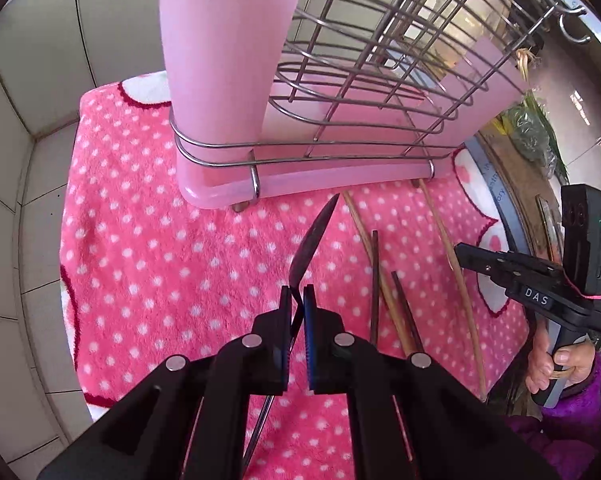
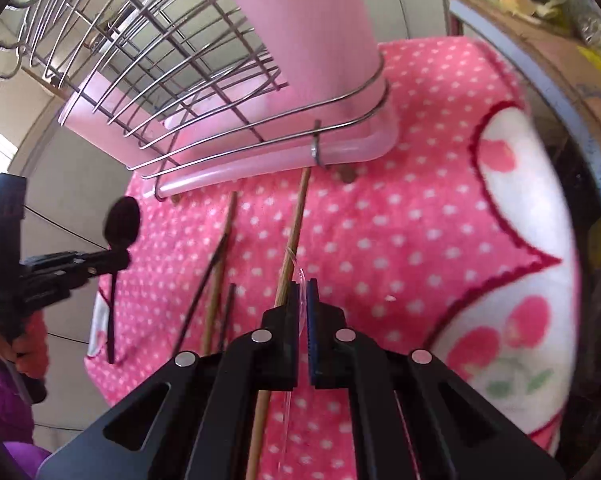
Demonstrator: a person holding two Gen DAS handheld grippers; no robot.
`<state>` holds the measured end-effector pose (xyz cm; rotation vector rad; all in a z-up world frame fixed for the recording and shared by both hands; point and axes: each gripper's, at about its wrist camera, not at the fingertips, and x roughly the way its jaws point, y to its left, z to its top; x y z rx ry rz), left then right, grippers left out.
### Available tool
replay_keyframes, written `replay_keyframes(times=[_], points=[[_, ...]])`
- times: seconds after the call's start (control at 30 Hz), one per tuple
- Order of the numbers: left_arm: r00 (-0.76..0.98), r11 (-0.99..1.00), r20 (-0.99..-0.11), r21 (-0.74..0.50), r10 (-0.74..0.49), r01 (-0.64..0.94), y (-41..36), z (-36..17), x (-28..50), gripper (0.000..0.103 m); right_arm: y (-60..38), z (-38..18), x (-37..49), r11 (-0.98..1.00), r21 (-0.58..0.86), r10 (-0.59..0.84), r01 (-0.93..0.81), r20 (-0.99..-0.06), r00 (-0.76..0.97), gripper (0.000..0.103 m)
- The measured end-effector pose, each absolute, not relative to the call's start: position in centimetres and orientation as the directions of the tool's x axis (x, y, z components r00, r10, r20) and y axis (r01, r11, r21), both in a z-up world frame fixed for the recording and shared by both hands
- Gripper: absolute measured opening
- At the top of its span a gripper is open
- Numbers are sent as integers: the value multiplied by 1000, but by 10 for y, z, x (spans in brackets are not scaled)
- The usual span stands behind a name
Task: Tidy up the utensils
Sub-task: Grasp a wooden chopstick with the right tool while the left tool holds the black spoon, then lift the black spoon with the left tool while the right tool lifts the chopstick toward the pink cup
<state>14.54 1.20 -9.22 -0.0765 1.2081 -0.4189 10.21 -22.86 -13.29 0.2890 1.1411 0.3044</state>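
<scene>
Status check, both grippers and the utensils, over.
Left gripper shut on dark spoon. Right gripper shut on clear utensil. Chopsticks loose on towel. Rack ahead.

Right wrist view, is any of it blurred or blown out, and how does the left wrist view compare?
Right wrist view: the pink towel smears toward the right edge, and the clear utensil in the right gripper is hard to trace. Left wrist view: sharper, though fisheye bends the wire rack, and the dark spoon in the left gripper is nearly a silhouette.
</scene>
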Motion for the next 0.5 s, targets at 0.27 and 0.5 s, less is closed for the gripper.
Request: replay_keyframes(times=[0.27,0.5], points=[[348,909,-843,-347,-410,232,39,-74,129,5,-218,-136,109,983,136,173,-120,-900,400,4],[399,898,-804,-389,-440,206,38,-69,115,5,-248,-124,110,957,290,267,-27,-835,481,4]])
